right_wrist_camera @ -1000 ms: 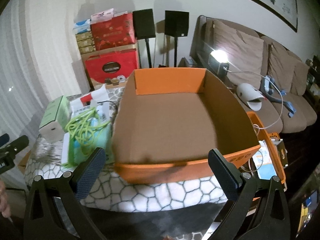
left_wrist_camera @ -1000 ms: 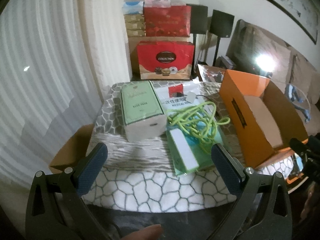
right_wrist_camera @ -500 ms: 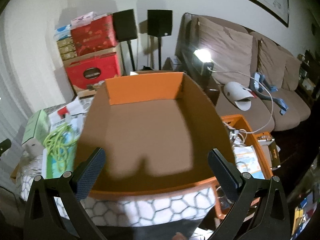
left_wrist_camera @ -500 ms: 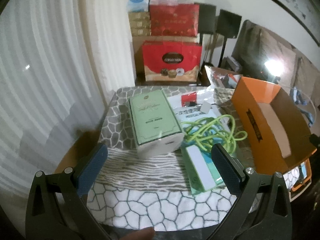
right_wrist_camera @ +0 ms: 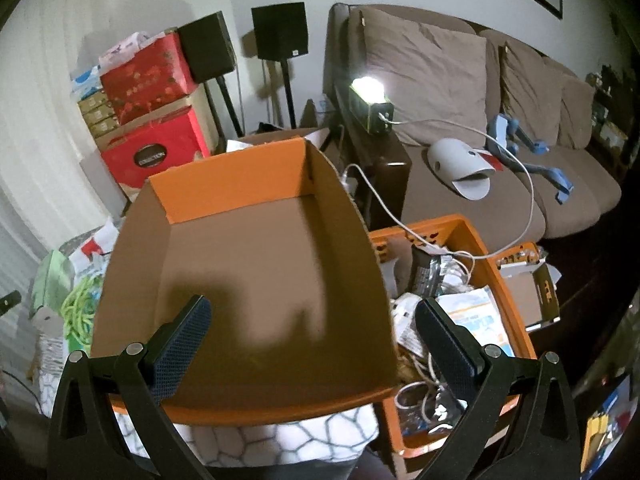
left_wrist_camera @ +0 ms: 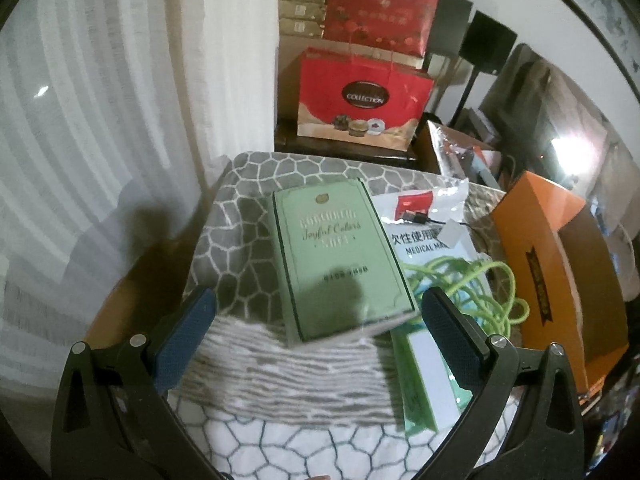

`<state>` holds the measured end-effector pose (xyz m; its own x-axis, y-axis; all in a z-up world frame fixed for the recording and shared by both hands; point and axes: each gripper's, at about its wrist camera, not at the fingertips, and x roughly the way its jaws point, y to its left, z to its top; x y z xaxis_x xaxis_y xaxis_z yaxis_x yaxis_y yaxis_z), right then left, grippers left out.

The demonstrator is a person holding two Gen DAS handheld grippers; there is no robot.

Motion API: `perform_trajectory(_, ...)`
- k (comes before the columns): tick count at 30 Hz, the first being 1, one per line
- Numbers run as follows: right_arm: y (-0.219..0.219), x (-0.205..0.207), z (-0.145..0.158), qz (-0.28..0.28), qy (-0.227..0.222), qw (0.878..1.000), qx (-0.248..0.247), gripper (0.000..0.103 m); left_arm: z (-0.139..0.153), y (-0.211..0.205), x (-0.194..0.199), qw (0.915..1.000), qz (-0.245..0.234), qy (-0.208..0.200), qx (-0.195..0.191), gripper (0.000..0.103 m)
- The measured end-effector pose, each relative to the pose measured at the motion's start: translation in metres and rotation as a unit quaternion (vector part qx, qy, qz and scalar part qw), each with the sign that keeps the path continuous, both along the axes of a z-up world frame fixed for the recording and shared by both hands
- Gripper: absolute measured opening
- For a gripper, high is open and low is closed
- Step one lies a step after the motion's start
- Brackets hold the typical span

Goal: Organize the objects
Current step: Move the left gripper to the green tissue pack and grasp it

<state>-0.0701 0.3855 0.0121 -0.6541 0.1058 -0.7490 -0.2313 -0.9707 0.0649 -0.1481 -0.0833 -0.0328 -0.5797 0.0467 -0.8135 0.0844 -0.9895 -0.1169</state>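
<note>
Roughly centred in the left wrist view: green box point(left_wrist_camera: 340, 256) lying flat on the patterned blanket point(left_wrist_camera: 280, 364), lid reading "Joyful Colors" in gold script, other lines too blurred to read. Left gripper point(left_wrist_camera: 318, 336) spread wide, holding nothing, blue pads either side of the box's near end, not touching it. Just right of the box, white packet point(left_wrist_camera: 424, 240) printed "MEDICAL MA…" plus Chinese characters, partly under a tangle of lime-green cord point(left_wrist_camera: 472, 284). Flat green-and-white box point(left_wrist_camera: 424, 384) under the cord's near end, beside the right finger. Orange box point(left_wrist_camera: 560, 264) at far right, dark band on its side with gold lettering — unreadable. Behind the table, red gift bag point(left_wrist_camera: 360, 100) with oval badge reading "COLLECTION", more red and tan boxes stacked above.

Right wrist view: right gripper point(right_wrist_camera: 312, 340) also wide, empty, hovering over the orange box point(right_wrist_camera: 248, 272) — open top, brown inside, nothing visible in it. Green box point(right_wrist_camera: 52, 276) and cord point(right_wrist_camera: 80, 308) at left edge. Orange crate point(right_wrist_camera: 516, 320) full of cables and packets to the right, lower than the table. Brown sofa point(right_wrist_camera: 480, 92) behind, white cable trailing across it, two black speakers point(right_wrist_camera: 280, 30) on stands against the wall.
</note>
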Motion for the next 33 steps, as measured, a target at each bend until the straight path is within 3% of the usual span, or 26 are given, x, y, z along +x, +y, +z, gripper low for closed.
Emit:
perform_trajectory(6,0.020,-0.017,-0.007,0.004,-0.023,1.000,0.007,0.096,-0.010,-0.001,-0.026,0.9997,0.000,-0.023,-0.007,0.099)
perform_trajectory(12,0.039,-0.029,-0.021,0.004,-0.056,0.998,0.000,0.082,-0.025,0.008,-0.051,0.9980,-0.020,-0.060,-0.009,0.093)
perform_trajectory(17,0.049,-0.035,-0.034,0.011,-0.080,0.997,-0.014,0.057,-0.036,0.012,-0.063,0.9967,-0.026,-0.077,-0.005,0.093)
perform_trajectory(21,0.055,-0.040,-0.046,0.022,-0.102,0.994,-0.031,0.044,-0.040,0.014,-0.068,0.9960,-0.030,-0.084,-0.003,0.094)
perform_trajectory(25,0.052,-0.046,-0.056,0.032,-0.116,0.992,-0.036,0.020,-0.042,0.019,-0.074,0.9952,-0.033,-0.092,-0.008,0.093)
perform_trajectory(33,0.049,-0.049,-0.059,0.033,-0.121,0.992,-0.023,0.016,-0.048,0.020,-0.081,0.9939,-0.033,-0.105,-0.014,0.094)
